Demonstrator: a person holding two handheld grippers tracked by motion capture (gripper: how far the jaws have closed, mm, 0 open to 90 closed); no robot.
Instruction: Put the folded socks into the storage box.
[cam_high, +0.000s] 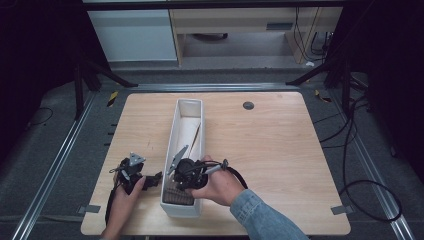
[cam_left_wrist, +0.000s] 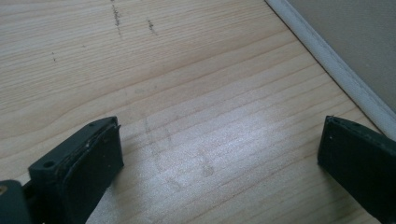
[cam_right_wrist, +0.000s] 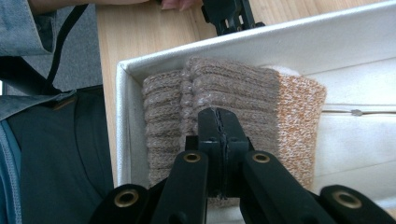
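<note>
Knitted sock (cam_right_wrist: 233, 102) is seen folded at the near end of the long white bin (cam_high: 172, 135), pressed against its near and left walls. Right gripper (cam_right_wrist: 218, 116) is held over it, jaws pressed together; whether fabric is pinched cannot be told. Left gripper (cam_left_wrist: 219, 154) is parked just left of the bin, jaws spread wide over bare table (cam_high: 280, 150). Far end of bin is occupied by flat pale sheets. Open table is left to the right.

lab — recording rig | metal floor rails (cam_high: 52, 165) — trailing cables (cam_high: 350, 150)
</note>
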